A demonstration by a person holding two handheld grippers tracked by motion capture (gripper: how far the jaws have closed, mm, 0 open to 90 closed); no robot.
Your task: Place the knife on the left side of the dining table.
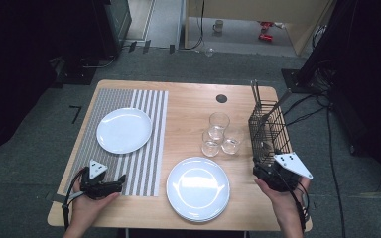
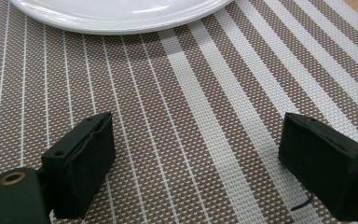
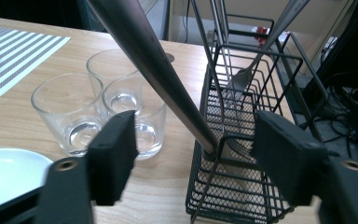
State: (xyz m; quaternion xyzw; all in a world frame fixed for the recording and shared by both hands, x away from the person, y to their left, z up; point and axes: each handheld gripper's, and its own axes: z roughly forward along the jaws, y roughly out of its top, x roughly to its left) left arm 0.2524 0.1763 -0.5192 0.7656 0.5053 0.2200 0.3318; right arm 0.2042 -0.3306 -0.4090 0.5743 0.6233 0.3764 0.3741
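A black wire cutlery basket [image 1: 270,130] stands at the table's right edge with metal utensils leaning in it. My right gripper [image 1: 267,171] is just in front of it. In the right gripper view its jaws [image 3: 196,158] stand either side of a long steel handle [image 3: 158,70] that rises from the basket [image 3: 242,196], and neither pad touches it. A fork [image 3: 243,77] leans deeper inside. My left gripper [image 1: 120,180] rests open on the striped placemat [image 1: 149,158], and nothing lies between its fingers [image 2: 81,158] but the mat [image 2: 191,93].
Three clear glasses [image 1: 219,121] [image 1: 211,145] [image 1: 232,144] cluster left of the basket, close to the right gripper. A white plate [image 1: 124,130] sits on the placemat, its rim [image 2: 121,18] just ahead of the left gripper. A stack of white plates [image 1: 198,188] is at front centre.
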